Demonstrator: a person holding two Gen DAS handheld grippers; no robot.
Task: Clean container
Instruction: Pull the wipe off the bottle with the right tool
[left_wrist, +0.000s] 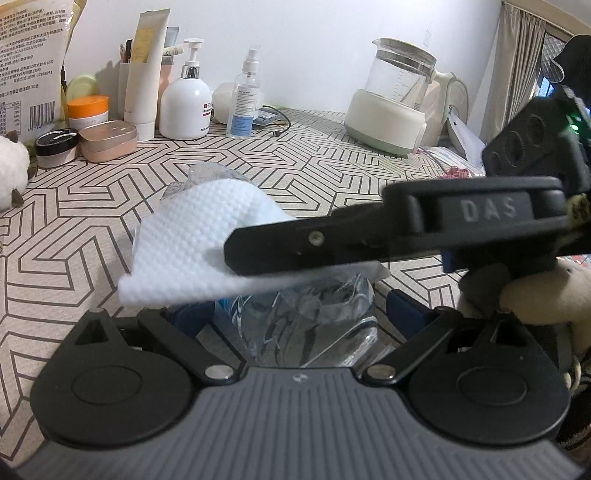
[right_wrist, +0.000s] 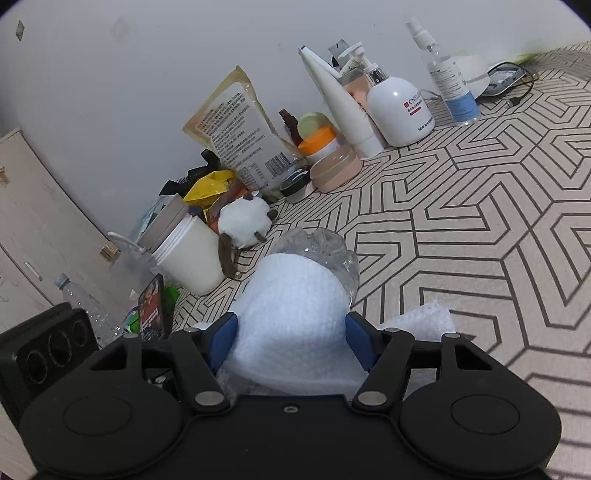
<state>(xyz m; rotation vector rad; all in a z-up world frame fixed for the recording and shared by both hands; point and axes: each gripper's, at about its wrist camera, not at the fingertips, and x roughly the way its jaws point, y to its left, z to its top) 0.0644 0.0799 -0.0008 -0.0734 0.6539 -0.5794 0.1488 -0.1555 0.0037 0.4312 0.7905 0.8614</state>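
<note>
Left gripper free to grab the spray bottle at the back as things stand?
Probably not. The left gripper is shut on the plastic bottle, and the right gripper with its white cloth crosses in front of the spray bottle.

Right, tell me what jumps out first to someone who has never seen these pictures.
The white cloth wrapped over a clear plastic bottle at centre, with the right claw closed around both. In the left view, the left claw holds the bottle's lower end while the other claw crosses over it from the right. Behind stands a clutter of toiletries by the wall, the white pump bottle most prominent, and a glass kettle at right.
</note>
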